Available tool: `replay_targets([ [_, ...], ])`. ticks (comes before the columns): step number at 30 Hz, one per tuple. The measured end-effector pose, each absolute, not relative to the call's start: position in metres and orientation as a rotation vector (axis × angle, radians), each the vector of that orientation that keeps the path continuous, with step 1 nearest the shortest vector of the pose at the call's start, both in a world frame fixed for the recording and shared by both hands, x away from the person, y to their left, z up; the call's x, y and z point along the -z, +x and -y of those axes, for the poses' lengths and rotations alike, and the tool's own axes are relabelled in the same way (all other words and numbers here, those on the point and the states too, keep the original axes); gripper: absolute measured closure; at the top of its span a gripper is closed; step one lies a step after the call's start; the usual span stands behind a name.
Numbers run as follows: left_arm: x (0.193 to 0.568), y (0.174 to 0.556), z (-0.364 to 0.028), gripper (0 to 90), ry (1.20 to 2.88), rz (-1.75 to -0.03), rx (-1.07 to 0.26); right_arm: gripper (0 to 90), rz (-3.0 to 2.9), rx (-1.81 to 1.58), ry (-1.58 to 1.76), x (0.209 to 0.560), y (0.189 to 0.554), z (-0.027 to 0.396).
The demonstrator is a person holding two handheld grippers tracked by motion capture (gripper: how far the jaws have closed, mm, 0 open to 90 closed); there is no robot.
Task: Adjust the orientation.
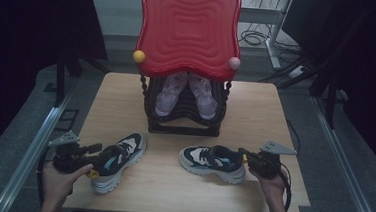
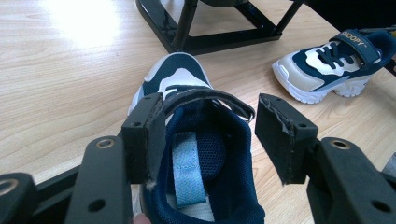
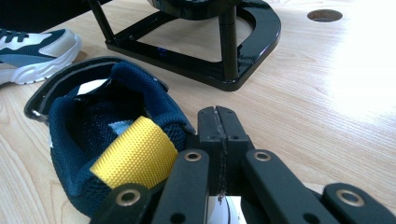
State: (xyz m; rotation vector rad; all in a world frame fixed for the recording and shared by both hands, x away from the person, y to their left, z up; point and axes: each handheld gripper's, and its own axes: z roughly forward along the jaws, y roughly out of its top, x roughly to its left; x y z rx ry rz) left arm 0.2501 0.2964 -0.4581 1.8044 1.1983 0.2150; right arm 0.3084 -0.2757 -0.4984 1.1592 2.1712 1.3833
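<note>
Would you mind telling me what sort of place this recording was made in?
Probably a lab or recording workspace rather than a home: a wooden table stands between metal rails, loose cables lie on the floor behind, and a shoe rack with small sneakers is laid out as a set-up.

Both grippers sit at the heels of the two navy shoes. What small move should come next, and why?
Probably closing the left gripper: its jaws stand open astride the left shoe's collar, one pad touching, nothing clamped. The right gripper is shut beside the right shoe's heel, whether on fabric I cannot tell.
</note>
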Motion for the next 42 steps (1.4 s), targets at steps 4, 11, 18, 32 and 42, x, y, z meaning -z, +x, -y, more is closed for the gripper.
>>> replay_targets([
  [4, 0.458, 0.250, -0.297, 43.2, 1.804, -1.200, -0.215, 90.0, -2.174, -1.381, 1.154, 0.499, 0.304, 0.278],
  [11, 0.458, 0.250, -0.298, 43.3, 1.801, -1.203, -0.219, 90.0, -2.190, -1.367, 1.127, 0.497, 0.294, 0.279],
  [18, 0.459, 0.250, -0.298, 43.3, 1.803, -1.203, -0.219, 90.0, -2.200, -1.378, 1.120, 0.497, 0.286, 0.282],
  [32, 0.458, 0.249, -0.302, 43.5, 1.790, -1.209, -0.233, 90.0, -2.199, -1.387, 1.119, 0.498, 0.267, 0.284],
  [42, 0.458, 0.249, -0.302, 43.5, 1.789, -1.211, -0.235, 90.0, -2.197, -1.392, 1.125, 0.498, 0.253, 0.283],
])
